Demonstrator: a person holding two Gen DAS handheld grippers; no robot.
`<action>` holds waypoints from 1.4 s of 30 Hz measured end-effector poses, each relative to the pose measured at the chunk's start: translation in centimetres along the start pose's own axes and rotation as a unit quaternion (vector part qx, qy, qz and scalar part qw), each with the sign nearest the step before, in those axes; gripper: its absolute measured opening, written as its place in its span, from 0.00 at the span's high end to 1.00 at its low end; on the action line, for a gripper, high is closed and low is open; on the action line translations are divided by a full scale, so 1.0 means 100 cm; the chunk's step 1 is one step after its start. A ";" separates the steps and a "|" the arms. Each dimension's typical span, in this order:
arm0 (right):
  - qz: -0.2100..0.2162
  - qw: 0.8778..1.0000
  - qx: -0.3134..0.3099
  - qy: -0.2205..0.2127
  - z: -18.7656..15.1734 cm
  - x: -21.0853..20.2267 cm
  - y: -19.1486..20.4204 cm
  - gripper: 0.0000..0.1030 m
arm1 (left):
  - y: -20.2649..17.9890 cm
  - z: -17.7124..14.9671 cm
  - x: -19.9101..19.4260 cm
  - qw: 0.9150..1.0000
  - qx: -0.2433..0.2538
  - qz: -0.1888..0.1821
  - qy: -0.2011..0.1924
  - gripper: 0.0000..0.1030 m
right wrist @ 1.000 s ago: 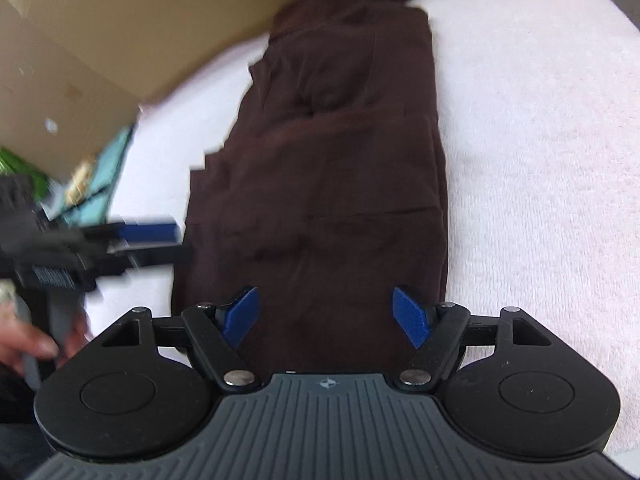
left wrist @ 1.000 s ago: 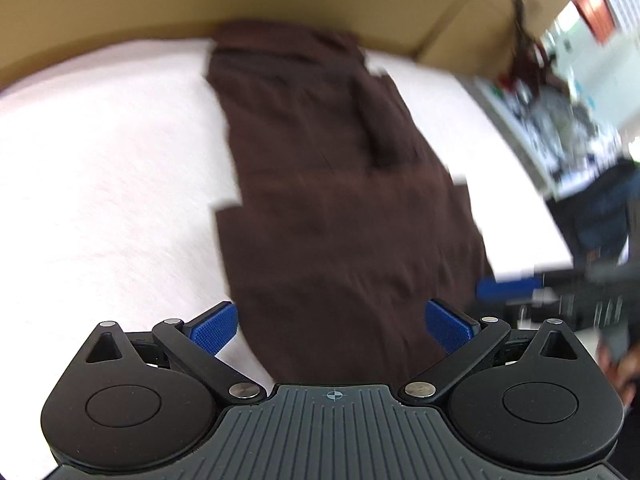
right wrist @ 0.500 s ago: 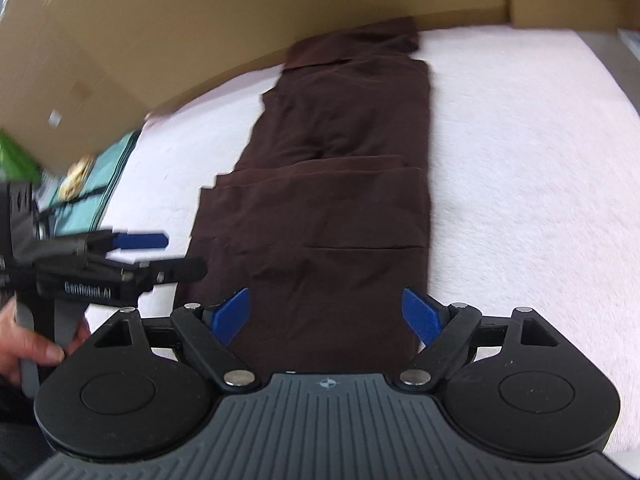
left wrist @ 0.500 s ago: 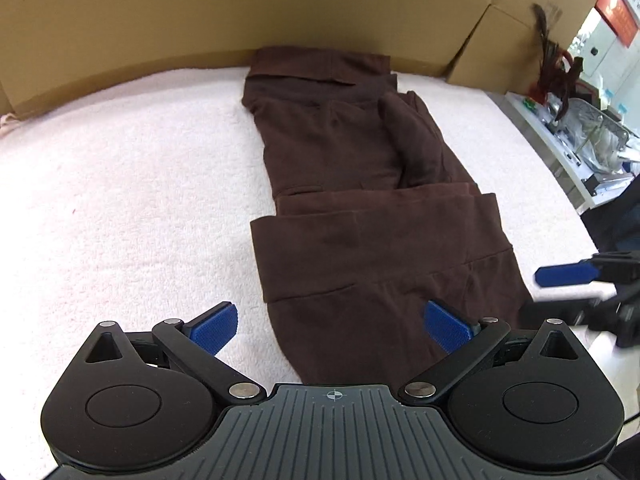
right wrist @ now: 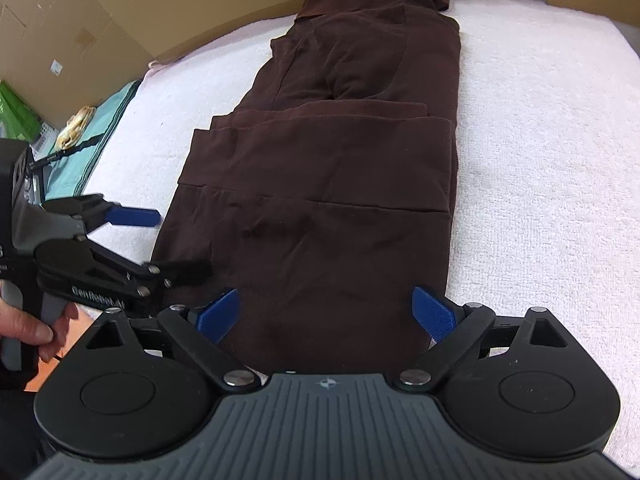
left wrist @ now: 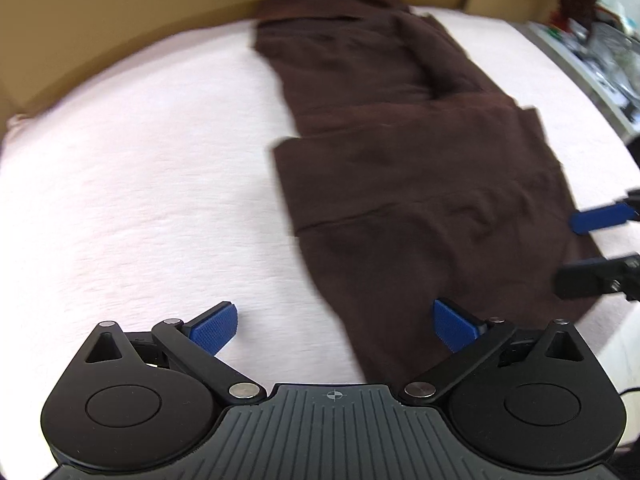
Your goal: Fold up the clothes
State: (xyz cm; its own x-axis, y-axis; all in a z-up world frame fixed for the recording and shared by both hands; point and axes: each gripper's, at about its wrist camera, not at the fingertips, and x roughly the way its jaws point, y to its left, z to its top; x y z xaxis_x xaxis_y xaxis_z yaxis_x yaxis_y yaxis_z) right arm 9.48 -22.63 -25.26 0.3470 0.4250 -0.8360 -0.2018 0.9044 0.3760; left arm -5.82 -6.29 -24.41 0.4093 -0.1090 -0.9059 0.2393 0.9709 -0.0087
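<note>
Brown garment (right wrist: 332, 208), soft, limp and light by the look of it, lies lengthwise on the towel-covered tabletop (right wrist: 540, 128), its near part doubled over; best pinched at the near corners. Right tool (right wrist: 326, 312), jaws wide and just opening, straddles its near edge; left tool (left wrist: 334, 328), also wide, holds nothing.

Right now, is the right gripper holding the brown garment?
No: the right gripper has its jaws wide open above the brown garment, gripping nothing.
</note>
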 end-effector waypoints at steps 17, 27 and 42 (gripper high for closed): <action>-0.003 1.000 -0.009 0.008 0.001 0.005 0.009 0.01 | 0.009 -0.007 -0.022 0.998 -0.059 -0.021 -0.028 0.00; -0.006 0.994 0.069 -0.081 0.009 -0.031 -0.012 0.03 | 0.022 -0.007 -0.025 0.994 -0.096 -0.037 -0.028 0.00; -0.036 0.992 -0.116 -0.031 0.026 0.014 0.058 0.59 | 0.023 0.001 -0.014 0.994 -0.089 -0.061 -0.024 0.00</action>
State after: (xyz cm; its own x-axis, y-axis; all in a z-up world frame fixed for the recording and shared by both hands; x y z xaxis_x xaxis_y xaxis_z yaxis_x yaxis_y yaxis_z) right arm 11.17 -16.63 -23.24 0.4229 0.3678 -0.8282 -0.3780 0.9022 0.2077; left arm -5.76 -3.91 -23.10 0.4295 -0.2350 -0.8719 0.1322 0.9715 -0.1968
